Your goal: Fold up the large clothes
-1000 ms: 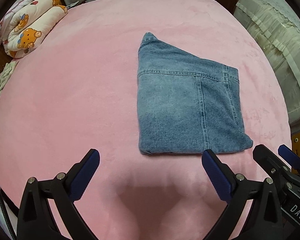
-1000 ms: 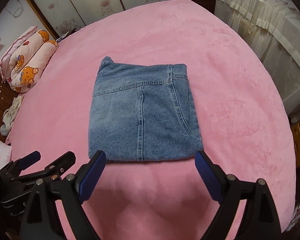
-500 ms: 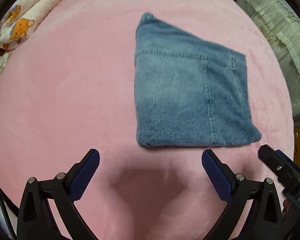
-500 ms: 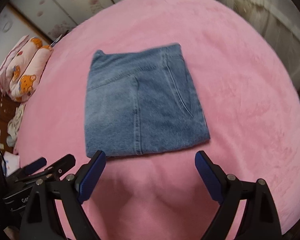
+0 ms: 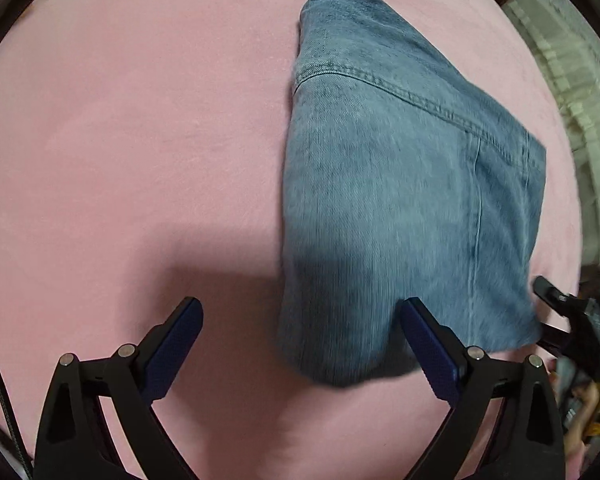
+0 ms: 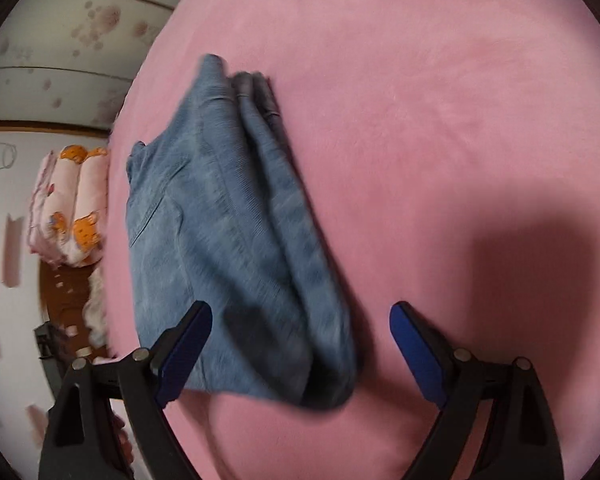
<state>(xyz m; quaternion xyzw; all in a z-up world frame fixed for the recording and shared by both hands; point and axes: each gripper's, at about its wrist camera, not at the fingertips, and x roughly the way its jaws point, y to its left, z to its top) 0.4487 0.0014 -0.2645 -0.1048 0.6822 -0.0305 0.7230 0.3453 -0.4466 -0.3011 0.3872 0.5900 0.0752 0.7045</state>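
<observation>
1. Left gripper [image 5: 300,334] gapes wide, empty, straddling the near left corner of the folded jeans [image 5: 404,184] on the pink blanket [image 5: 120,140].
2. Right gripper [image 6: 300,338], equally wide and empty, straddles the opposite corner.
3. Only its view shows the teddy-print quilt [image 6: 72,208] beyond.

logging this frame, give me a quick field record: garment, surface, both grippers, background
garment: folded jeans, lying flat in a compact stack
surface: pink blanket
left gripper: open, straddling the jeans' near left corner
right gripper: open, straddling the jeans' near right corner
background: bear-print quilt rolled up past the blanket's edge
</observation>
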